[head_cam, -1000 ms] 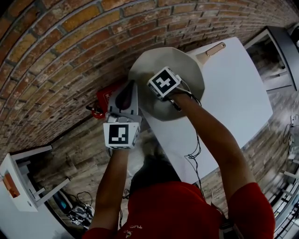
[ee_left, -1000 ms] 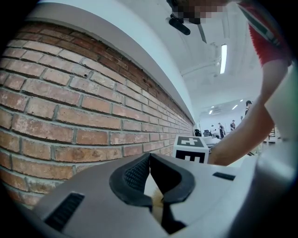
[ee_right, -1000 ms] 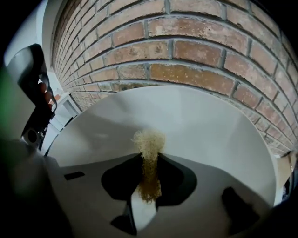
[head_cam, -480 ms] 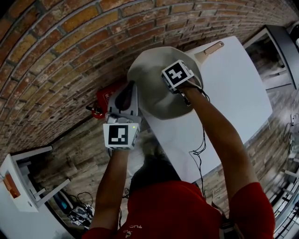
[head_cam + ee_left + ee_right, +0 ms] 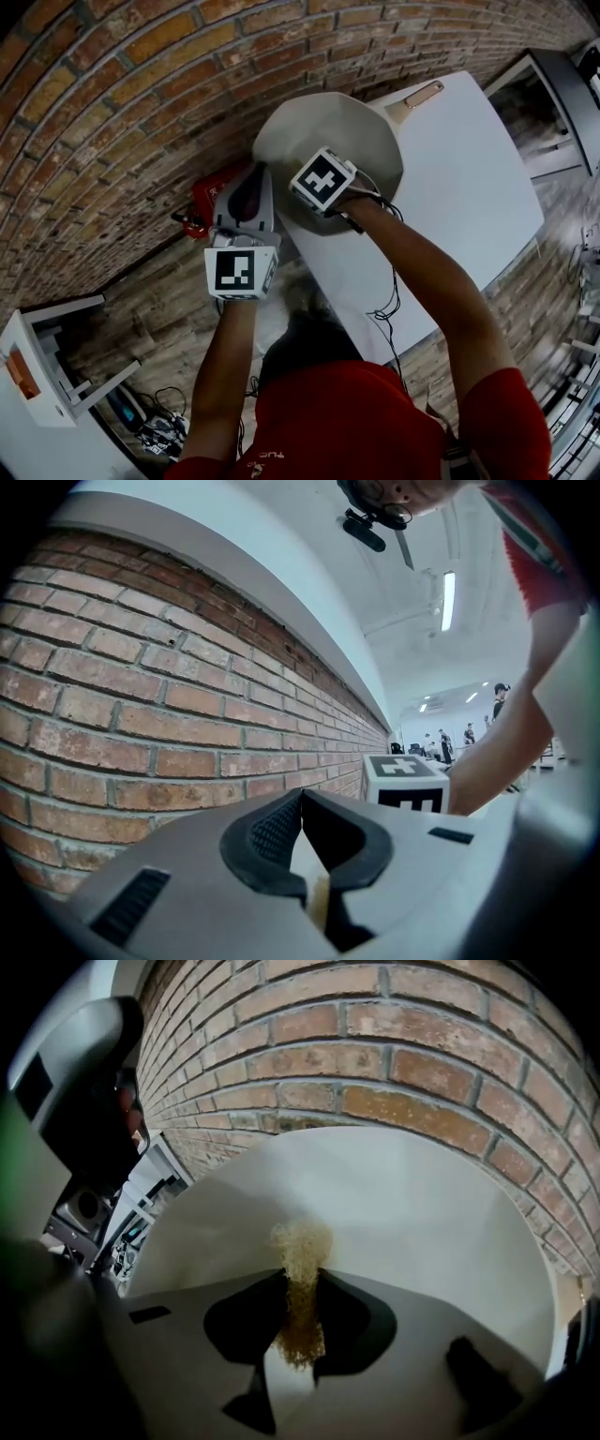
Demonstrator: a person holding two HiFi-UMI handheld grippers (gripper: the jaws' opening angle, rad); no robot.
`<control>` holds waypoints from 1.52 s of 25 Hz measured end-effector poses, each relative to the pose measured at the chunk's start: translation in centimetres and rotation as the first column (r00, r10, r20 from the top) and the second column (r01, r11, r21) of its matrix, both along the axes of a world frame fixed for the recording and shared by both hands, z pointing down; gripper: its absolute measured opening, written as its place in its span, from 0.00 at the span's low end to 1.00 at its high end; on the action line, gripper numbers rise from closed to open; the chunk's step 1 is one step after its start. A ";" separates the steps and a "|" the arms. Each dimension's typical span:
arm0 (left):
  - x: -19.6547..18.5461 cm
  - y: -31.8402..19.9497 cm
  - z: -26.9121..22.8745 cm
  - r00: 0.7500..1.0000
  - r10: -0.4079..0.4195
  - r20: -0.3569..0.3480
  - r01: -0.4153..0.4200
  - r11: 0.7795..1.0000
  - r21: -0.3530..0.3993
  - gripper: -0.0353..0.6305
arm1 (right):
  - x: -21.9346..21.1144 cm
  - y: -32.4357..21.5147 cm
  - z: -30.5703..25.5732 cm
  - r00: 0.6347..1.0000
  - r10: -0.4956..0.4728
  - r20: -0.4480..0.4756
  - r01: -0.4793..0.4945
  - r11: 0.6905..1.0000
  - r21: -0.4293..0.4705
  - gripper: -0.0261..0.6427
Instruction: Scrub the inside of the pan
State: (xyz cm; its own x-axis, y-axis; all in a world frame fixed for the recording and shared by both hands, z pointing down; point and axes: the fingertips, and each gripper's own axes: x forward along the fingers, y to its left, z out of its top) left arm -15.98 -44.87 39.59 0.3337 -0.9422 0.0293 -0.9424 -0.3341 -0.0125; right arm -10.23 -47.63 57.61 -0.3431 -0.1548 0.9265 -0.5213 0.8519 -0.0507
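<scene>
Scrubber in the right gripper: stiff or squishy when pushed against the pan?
Probably squishy: the scrubber looks like a loose tangle of fibres, pinched narrow where the right gripper clamps it. Likely light, since it seems mostly air. Against the smooth wall of the pan it should flex and drag rather than skate.

In the head view the marker cube of the right gripper covers its jaws, the scrubber they clamp and part of the floor of the pan. In the left gripper view the pan's rim shows only as a pale sliver between the closed jaws of the left gripper. A red object on the floor is half hidden behind that gripper and cannot be identified. The distant people are too small to make out. The picture's edge cuts off the white stand.
</scene>
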 end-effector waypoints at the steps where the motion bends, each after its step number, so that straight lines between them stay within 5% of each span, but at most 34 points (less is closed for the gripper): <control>1: 0.0 0.1 0.0 1.000 -0.001 0.003 0.001 1.000 0.001 0.07 | 0.0 0.0 0.2 1.000 -0.006 -0.008 0.006 1.000 0.002 0.17; 19: 0.4 0.6 0.0 1.000 0.016 -0.006 -0.016 1.000 -0.004 0.07 | 8.6 -5.1 0.7 0.964 0.231 -0.129 -0.226 0.973 0.056 0.17; 24: 0.0 0.7 -0.4 1.000 0.013 -0.007 -0.013 1.000 0.003 0.07 | 7.4 -2.9 -0.3 0.980 0.150 -0.132 -0.143 0.988 0.062 0.17; 31: 0.3 1.0 -0.5 1.000 0.018 -0.008 -0.018 1.000 0.002 0.07 | 1.5 3.1 0.0 0.996 -0.060 -0.063 0.058 0.998 -0.037 0.17; 38: 0.0 1.5 -0.7 1.000 0.012 -0.008 -0.012 1.000 0.007 0.07 | 2.1 4.1 1.4 0.987 -0.098 -0.125 0.090 0.993 -0.071 0.17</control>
State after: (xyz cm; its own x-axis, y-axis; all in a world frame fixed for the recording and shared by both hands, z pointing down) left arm -15.93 -43.35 38.94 0.3454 -0.9382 0.0199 -0.9383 -0.3456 -0.0069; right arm -8.17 -43.57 58.97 -0.2315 -0.0657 0.9706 -0.4448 0.8945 -0.0455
